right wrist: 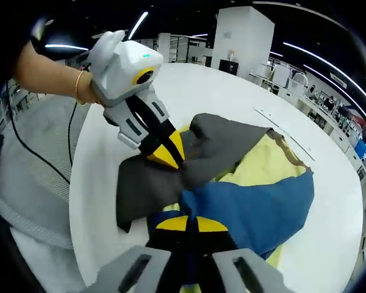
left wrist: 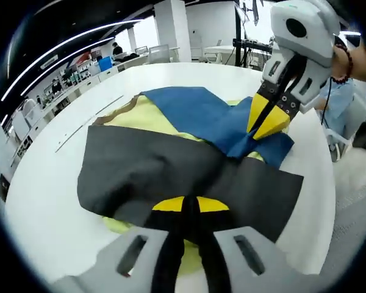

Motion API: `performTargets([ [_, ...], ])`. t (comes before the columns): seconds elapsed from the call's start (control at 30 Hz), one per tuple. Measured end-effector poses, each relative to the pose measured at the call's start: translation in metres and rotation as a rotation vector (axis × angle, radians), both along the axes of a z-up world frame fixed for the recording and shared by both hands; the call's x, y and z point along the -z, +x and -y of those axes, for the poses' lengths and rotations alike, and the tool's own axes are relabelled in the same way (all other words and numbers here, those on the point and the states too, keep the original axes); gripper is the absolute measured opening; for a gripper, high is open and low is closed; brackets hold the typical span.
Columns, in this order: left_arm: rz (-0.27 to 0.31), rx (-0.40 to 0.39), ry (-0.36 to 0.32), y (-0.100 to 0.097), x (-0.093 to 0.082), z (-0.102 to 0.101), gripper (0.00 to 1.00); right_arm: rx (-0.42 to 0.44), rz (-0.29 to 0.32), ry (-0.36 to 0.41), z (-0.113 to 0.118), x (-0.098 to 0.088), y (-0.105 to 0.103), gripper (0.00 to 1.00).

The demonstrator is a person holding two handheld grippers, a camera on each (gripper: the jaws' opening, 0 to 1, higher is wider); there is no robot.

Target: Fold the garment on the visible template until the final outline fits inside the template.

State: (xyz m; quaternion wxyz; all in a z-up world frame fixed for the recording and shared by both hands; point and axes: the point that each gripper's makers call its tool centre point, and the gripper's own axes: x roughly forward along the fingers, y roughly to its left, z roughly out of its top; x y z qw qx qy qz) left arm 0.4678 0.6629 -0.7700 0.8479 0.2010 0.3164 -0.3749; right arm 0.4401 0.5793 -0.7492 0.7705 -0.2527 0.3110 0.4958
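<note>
Both claws (left wrist: 191, 207) (right wrist: 184, 224) pinch the garment (left wrist: 171, 165) on a round white table (left wrist: 49, 183) in an open office.

Bright, even indoor light falls from long ceiling strip lights (left wrist: 79, 38), seen as white streaks in both views. The white tabletop (left wrist: 43, 201) reflects it softly, without harsh glare, and shadows beneath the garment (right wrist: 232, 183) are faint. Fisheye distortion bows the tabletop edge and the room's lines; the background is slightly soft.
</note>
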Motion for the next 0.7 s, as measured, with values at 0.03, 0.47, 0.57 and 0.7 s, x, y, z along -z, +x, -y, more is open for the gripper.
performTargets([
  [0.03, 0.000, 0.002, 0.006, 0.000, 0.000, 0.000, 0.02, 0.009, -0.006, 0.010, 0.000, -0.001, 0.000, 0.00],
  [0.47, 0.045, 0.024, 0.002, -0.001, -0.016, 0.002, 0.00, 0.058, 0.014, 0.079, 0.006, -0.029, 0.006, 0.00],
  [0.57, 0.061, -0.019, -0.062, 0.003, -0.029, 0.001, 0.00, 0.081, 0.008, 0.107, 0.007, -0.034, 0.009, 0.00],
  [0.7, 0.086, -0.090, -0.146, 0.010, -0.049, -0.007, 0.00, 0.109, 0.019, 0.137, 0.011, -0.046, 0.014, 0.00],
])
